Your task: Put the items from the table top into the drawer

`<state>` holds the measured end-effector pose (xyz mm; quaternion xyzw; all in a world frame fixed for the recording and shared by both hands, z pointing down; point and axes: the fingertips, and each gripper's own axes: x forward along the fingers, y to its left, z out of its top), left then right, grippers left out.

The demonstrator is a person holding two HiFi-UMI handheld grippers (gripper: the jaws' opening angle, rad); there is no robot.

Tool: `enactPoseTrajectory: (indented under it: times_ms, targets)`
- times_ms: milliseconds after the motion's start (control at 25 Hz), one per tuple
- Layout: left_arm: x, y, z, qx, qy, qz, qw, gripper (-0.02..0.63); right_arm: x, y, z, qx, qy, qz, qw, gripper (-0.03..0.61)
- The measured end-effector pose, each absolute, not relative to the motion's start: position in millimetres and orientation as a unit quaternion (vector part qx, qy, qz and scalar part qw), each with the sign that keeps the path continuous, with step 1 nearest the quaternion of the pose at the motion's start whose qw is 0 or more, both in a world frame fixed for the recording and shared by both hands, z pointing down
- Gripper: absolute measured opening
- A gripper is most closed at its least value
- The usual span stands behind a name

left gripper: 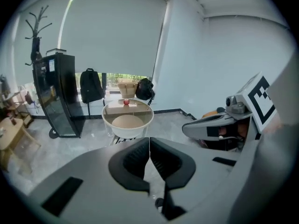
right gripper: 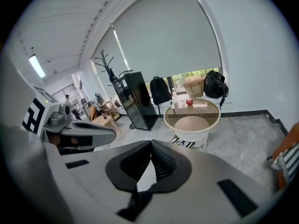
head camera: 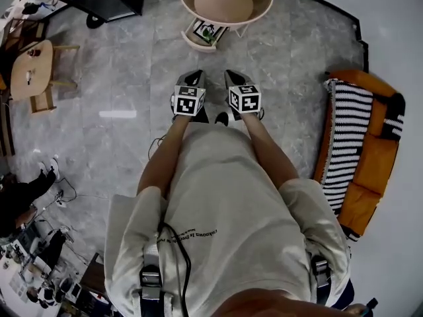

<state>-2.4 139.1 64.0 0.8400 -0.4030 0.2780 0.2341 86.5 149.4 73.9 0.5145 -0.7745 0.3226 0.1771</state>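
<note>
A round white table [head camera: 263, 13] with a tan inside stands on the grey floor ahead of me. A small red item [left gripper: 126, 102], round like an apple [right gripper: 189, 101], sits on its far side. I hold both grippers side by side at chest height, pointing at the table and well short of it. My left gripper [head camera: 193, 79] is shut, its black pads meeting with nothing between them [left gripper: 149, 140]. My right gripper [head camera: 232, 78] is shut as well and holds nothing [right gripper: 151, 143]. No drawer is clearly visible.
A white box-like thing with black marks [head camera: 205, 33] lies on the floor at the table's near edge. An orange sofa with a striped blanket [head camera: 350, 137] is at the right. A black cabinet [left gripper: 56, 94] stands left of the table, with wooden furniture [head camera: 30, 68] further left.
</note>
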Motion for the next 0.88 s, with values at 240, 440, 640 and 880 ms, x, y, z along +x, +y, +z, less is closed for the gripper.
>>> enactPoseTrajectory:
  times_ms: [240, 440, 640, 880]
  targets:
    - [1.5, 183.3, 70.1, 0.849, -0.391, 0.279, 0.22, 0.021, 92.1, 177.3, 68.2, 0.541, -0.767, 0.313, 0.147, 0.034]
    - [2.6, 204.3, 77.2, 0.855, -0.385, 0.273, 0.217, 0.021, 83.4, 194.5, 65.5, 0.533, -0.778, 0.297, 0.15, 0.034]
    - [-7.0, 204.6, 69.6, 0.85, -0.396, 0.258, 0.233, 0.021, 79.0, 205.1, 56.6, 0.535, -0.78, 0.287, 0.151, 0.034]
    - [-7.4, 195.8, 57.1, 0.85, -0.407, 0.24, 0.233, 0.021, 80.7, 202.9, 48.7, 0.539, -0.779, 0.283, 0.149, 0.034]
